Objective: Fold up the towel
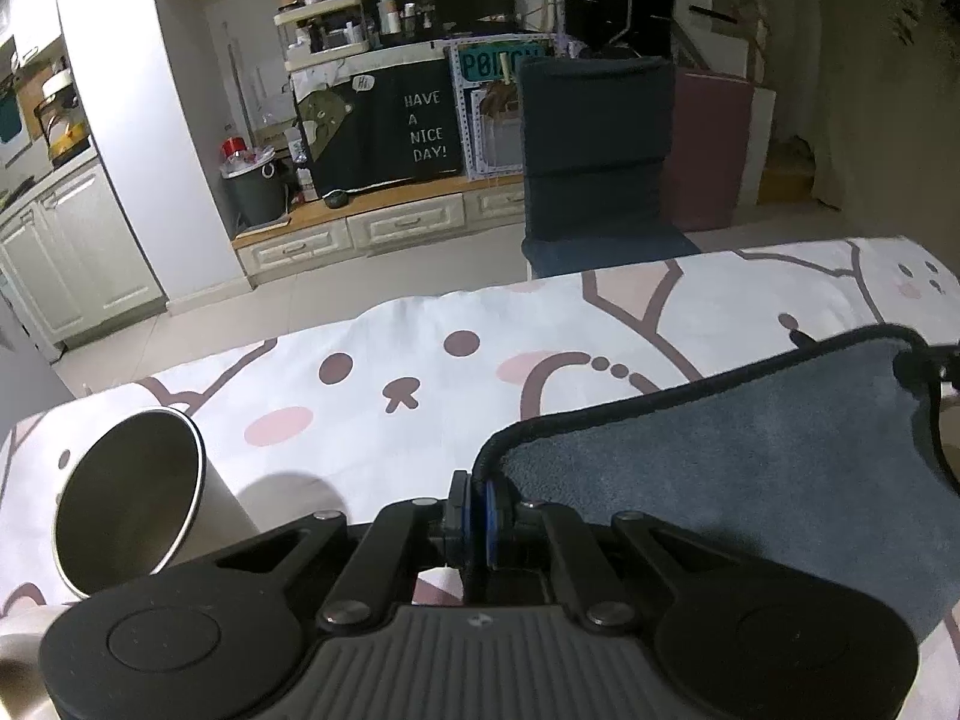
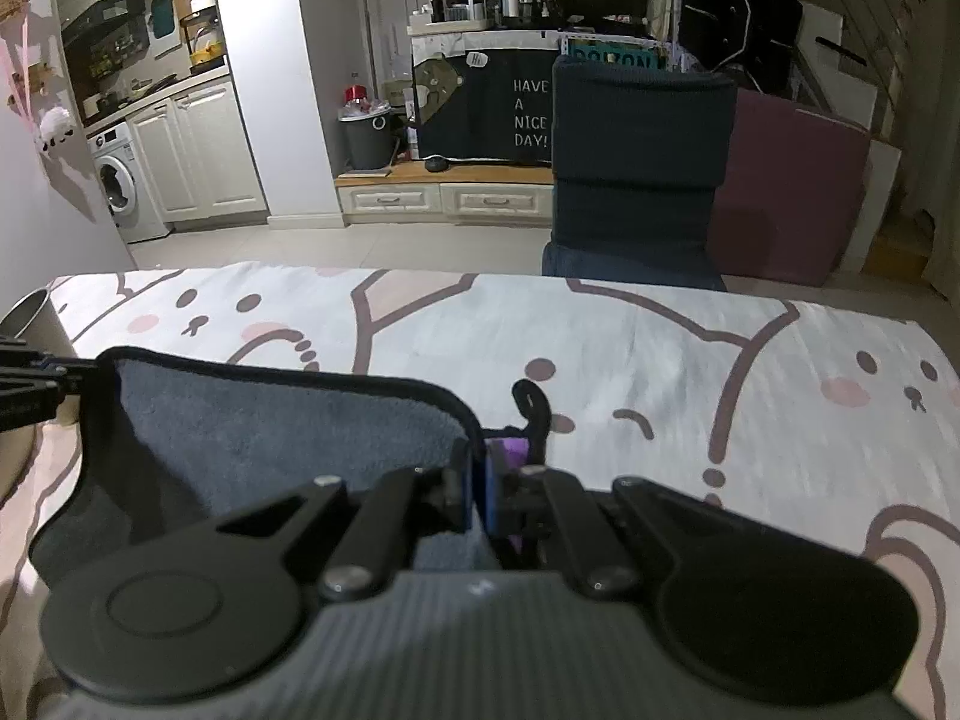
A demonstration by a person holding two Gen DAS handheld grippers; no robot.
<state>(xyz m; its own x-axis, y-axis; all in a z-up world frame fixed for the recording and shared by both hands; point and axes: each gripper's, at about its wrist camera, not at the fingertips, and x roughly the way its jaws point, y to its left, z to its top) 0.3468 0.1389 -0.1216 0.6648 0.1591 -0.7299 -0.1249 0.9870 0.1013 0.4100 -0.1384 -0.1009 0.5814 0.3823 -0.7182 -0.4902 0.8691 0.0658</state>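
Note:
A grey-blue towel (image 1: pixel 750 456) with a black hem is held up above the table between both grippers. My left gripper (image 1: pixel 478 504) is shut on the towel's left corner. My right gripper (image 2: pixel 478 480) is shut on the towel's (image 2: pixel 282 420) right corner, where a black hanging loop (image 2: pixel 531 402) sticks up. In the right wrist view the left gripper's fingers (image 2: pixel 36 384) show at the towel's far left corner. In the left wrist view the right gripper (image 1: pixel 936 372) shows at the far right corner. The towel's lower part is hidden behind the gripper bodies.
The table is covered by a white cloth (image 1: pixel 420 372) printed with pink and brown cartoon bears. A steel cup (image 1: pixel 138 498) stands on it, left of my left gripper, and shows at the left edge of the right wrist view (image 2: pixel 30 318). A dark chair (image 2: pixel 636 180) stands beyond the far table edge.

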